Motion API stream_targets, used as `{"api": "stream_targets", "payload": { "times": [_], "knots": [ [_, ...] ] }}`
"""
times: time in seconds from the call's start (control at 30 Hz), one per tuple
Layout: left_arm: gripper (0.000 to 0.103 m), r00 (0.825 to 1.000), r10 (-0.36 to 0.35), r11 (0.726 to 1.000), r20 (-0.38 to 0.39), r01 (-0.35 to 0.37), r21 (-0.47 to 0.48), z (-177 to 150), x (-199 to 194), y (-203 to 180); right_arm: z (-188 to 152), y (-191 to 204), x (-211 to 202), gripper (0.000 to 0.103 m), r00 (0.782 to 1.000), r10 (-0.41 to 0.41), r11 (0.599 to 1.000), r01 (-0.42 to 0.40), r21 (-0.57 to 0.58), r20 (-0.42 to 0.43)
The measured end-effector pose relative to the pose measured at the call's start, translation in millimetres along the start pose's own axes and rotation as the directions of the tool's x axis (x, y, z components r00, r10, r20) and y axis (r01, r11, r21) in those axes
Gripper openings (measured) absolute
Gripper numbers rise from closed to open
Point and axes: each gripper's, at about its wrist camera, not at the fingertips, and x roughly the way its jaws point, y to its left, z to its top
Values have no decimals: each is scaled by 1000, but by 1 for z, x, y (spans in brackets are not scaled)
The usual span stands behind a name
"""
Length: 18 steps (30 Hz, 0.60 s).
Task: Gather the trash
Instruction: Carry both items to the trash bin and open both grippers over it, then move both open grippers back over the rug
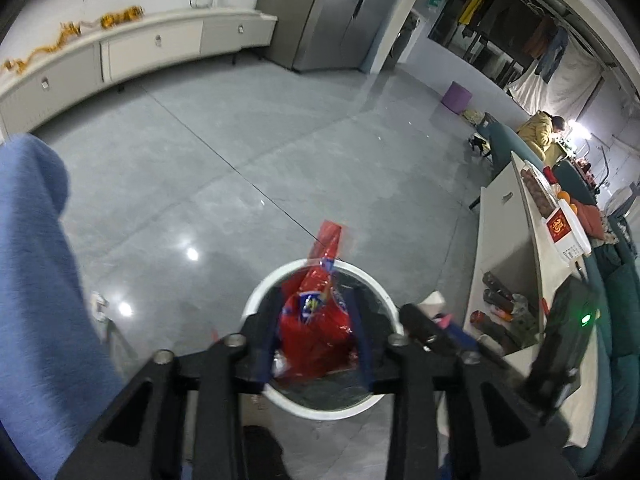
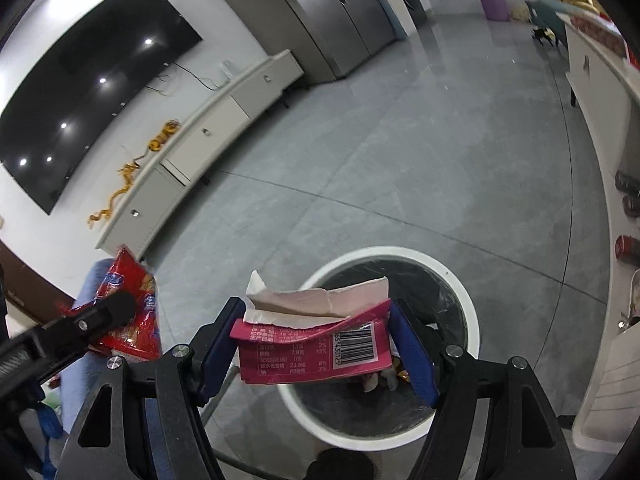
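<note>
My left gripper (image 1: 314,312) is shut on a red snack bag (image 1: 316,320) and holds it over a white round trash bin (image 1: 256,300) with a dark liner. My right gripper (image 2: 316,328) is shut on a torn pink carton (image 2: 316,344) with a barcode, held above the near left rim of the same bin (image 2: 472,320). In the right wrist view the left gripper and its red bag (image 2: 128,312) show at the left. The right gripper's fingers (image 1: 424,328) show in the left wrist view beside the bin.
Grey tiled floor (image 1: 240,160) all around. A white TV cabinet (image 1: 140,48) runs along the far wall under a TV (image 2: 88,100). A white low table (image 1: 516,264) with bottles and boxes stands right. A blue sleeve (image 1: 36,280) is at left. A purple stool (image 1: 456,96) stands far back.
</note>
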Motion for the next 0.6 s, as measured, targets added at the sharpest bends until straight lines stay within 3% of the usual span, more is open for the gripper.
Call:
{"api": "stream_targets", "payload": {
  "times": [0.2, 0.3, 0.43, 0.6],
  "knots": [
    [54, 996, -65, 997, -57, 62, -44, 5, 31, -2, -4, -23, 16, 75, 998, -58, 997, 60, 40, -39],
    [55, 994, -85, 995, -64, 82, -53, 6, 34, -6, -3, -25, 14, 76, 996, -81, 996, 83, 42, -41],
    [55, 997, -72, 997, -34, 70, -43, 1, 17, -8, 3, -20, 6, 76, 996, -85, 995, 87, 45, -28],
    [55, 998, -22, 999, 56, 24, -35, -6, -29, -8, 1, -3, -22, 76, 996, -87, 996, 86, 20, 9]
  ]
}}
